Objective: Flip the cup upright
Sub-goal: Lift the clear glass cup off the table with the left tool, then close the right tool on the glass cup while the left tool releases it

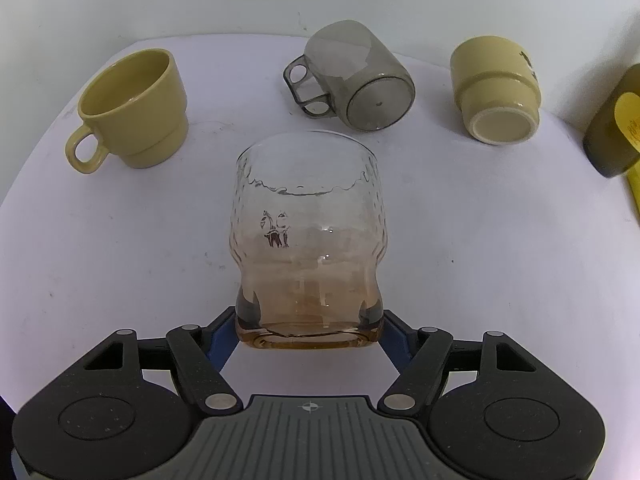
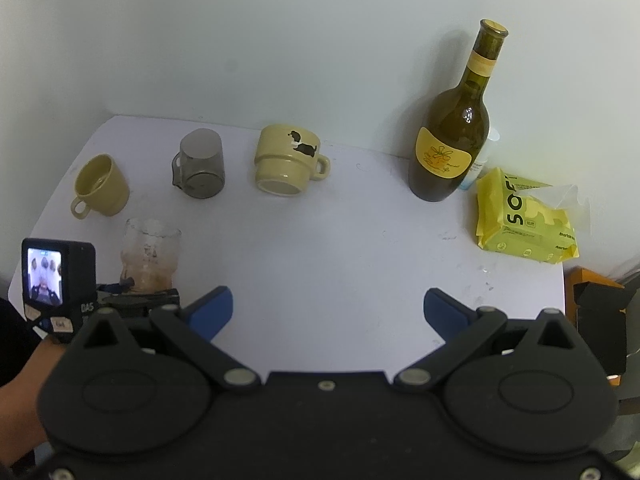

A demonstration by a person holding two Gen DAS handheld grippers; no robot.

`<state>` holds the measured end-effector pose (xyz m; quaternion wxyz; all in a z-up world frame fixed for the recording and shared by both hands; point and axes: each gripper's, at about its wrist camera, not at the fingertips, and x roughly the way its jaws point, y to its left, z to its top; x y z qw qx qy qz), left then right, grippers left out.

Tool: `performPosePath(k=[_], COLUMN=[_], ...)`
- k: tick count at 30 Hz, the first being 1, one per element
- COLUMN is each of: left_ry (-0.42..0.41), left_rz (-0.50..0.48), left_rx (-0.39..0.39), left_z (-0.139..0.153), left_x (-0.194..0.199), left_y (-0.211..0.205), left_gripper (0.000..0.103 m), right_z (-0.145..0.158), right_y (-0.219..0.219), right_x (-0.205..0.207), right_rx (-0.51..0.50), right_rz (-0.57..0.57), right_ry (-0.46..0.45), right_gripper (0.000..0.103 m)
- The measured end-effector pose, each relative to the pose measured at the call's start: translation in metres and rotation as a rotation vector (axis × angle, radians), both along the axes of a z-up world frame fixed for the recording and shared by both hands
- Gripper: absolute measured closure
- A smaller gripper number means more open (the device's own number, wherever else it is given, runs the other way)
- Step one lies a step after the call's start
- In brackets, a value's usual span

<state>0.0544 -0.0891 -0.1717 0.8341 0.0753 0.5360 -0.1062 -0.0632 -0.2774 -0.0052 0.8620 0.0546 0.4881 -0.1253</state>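
The amber glass cup (image 1: 308, 240) was held by the left gripper (image 1: 310, 320), whose blue fingers were closed against the two sides of its thick base, presumably because the base is the narrowest and stiffest part to clamp. In the right wrist view the same cup (image 2: 150, 256) was seen standing with its mouth upward near the front left corner of the white table (image 2: 320, 248), so the flip was judged done or nearly so; whether the base rested on the table could not be told. The right gripper (image 2: 328, 312) was kept spread wide with nothing between its fingers, well apart from the cup. Along the back edge an upright yellow mug (image 1: 132, 112), a grey cup (image 1: 352, 80) on its side and a second yellow mug (image 1: 496, 96) on its side were shown by the left view. Only the right view showed the dog print on that mug, the whole green bottle (image 2: 452, 132) and the yellow tissue pack (image 2: 528, 220) at the right edge.
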Motion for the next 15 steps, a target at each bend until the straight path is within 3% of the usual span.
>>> performPosePath(k=[6,10,13,15], left_ry=[-0.008,0.009,0.079,0.074], left_rz=[-0.014,-0.033,-0.027,-0.028], left_rx=[0.036,0.019,-0.027,-0.061], left_z=[0.001,0.009,0.018,0.029], left_x=[-0.004,-0.011,-0.015,-0.025], left_y=[-0.004,0.0,0.015,0.031], left_gripper=[0.032,0.012,0.012,0.012], right_z=[0.0,0.0,-0.003,-0.005], right_y=[0.003,0.011,0.023,0.029], right_x=[-0.003,0.0,0.007,0.01], right_rx=[0.01,0.017,0.013,0.0], right_rz=[-0.016,-0.014,-0.003,0.007], right_ry=[0.0,-0.001,-0.007,-0.029], right_gripper=[0.0,0.0,0.0,0.0])
